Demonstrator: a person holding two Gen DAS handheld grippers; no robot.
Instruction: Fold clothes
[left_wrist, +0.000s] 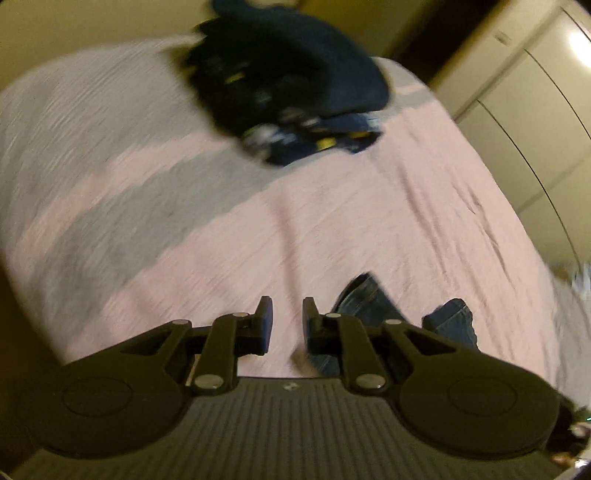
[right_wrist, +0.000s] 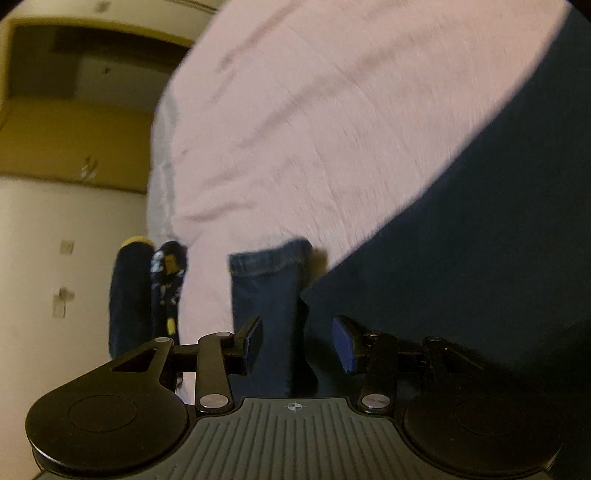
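Observation:
A pair of blue jeans (left_wrist: 373, 306) lies on the pink bedsheet (left_wrist: 332, 229), just right of my left gripper (left_wrist: 287, 321), which is open and empty above the sheet. In the right wrist view a jeans leg with a hemmed cuff (right_wrist: 267, 295) runs between the fingers of my right gripper (right_wrist: 297, 341), whose jaws stand open around it. A large dark navy cloth (right_wrist: 461, 258) fills the right side. A stack of folded dark clothes (left_wrist: 291, 85) sits at the far side of the bed and also shows in the right wrist view (right_wrist: 147, 291).
White wardrobe doors (left_wrist: 524, 122) stand beyond the bed's right edge. A cream wall and a wooden shelf (right_wrist: 66, 136) lie left in the right wrist view. The sheet has grey stripes (left_wrist: 92, 236) on the left.

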